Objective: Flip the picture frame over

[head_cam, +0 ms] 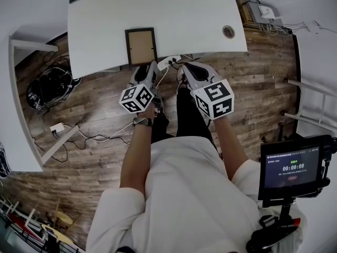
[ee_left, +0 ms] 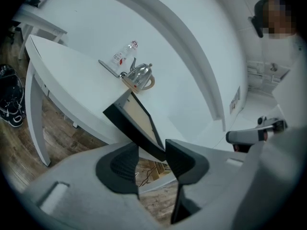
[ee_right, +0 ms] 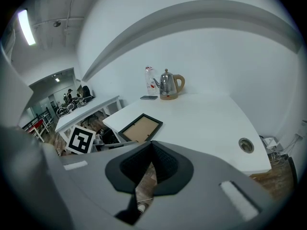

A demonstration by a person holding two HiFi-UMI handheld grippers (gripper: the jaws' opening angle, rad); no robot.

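The picture frame (head_cam: 140,46) lies flat on the white table (head_cam: 189,9) near its front edge, a black border around a brown panel facing up. My left gripper (head_cam: 149,67) reaches the frame's near edge and is open. In the left gripper view, the near corner of the frame (ee_left: 141,119) sits in the gap between the jaws of that gripper (ee_left: 151,153), and the pads do not clamp it. My right gripper (head_cam: 188,70) hovers at the table's front edge, right of the frame (ee_right: 140,127). That right gripper (ee_right: 152,150) is shut and holds nothing.
A metal kettle (ee_right: 169,85), a clear bottle (ee_right: 149,83) and a dark phone (ee_right: 148,97) stand at the table's far end. A cable hole (head_cam: 228,32) sits at the right. Wooden floor with cables lies below the table edge. A screen (head_cam: 292,167) is at my right.
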